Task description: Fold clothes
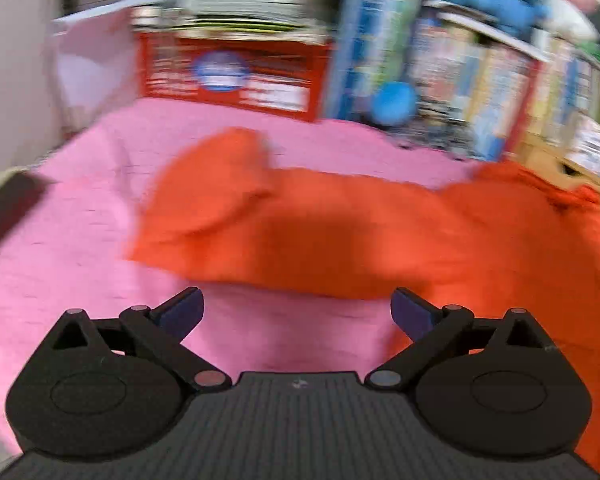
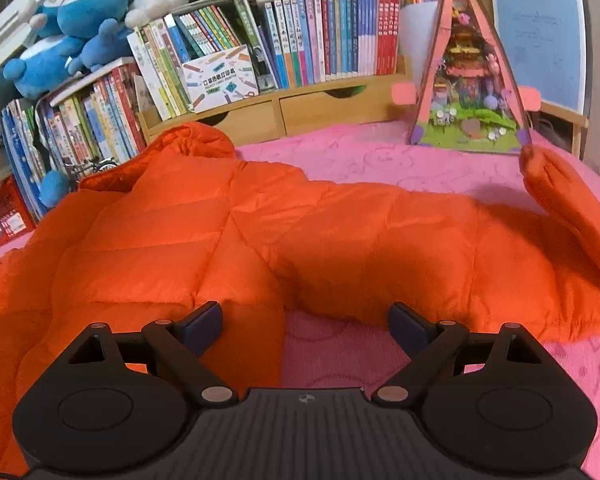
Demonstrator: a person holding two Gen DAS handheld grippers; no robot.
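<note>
An orange puffer jacket [image 2: 228, 240] lies spread across a pink blanket [image 2: 360, 152], hood at the back left, one sleeve [image 2: 568, 204] bent up at the right. In the blurred left wrist view the same jacket [image 1: 340, 236] fills the middle and right, a sleeve end [image 1: 216, 184] pointing left. My left gripper [image 1: 298, 312] is open over bare pink blanket [image 1: 80, 248], just short of the jacket's near edge. My right gripper [image 2: 304, 326] is open too, its left finger over the jacket's near hem and its right finger over blanket; nothing is between the pads.
Shelves of books [image 2: 340, 28] and a wooden drawer unit [image 2: 284, 116] line the back. Blue and white plush toys [image 2: 80, 28] sit on top at the left. A pink toy house [image 2: 468, 80] stands on the blanket at the back right. A red crate [image 1: 228, 72] stands behind the blanket.
</note>
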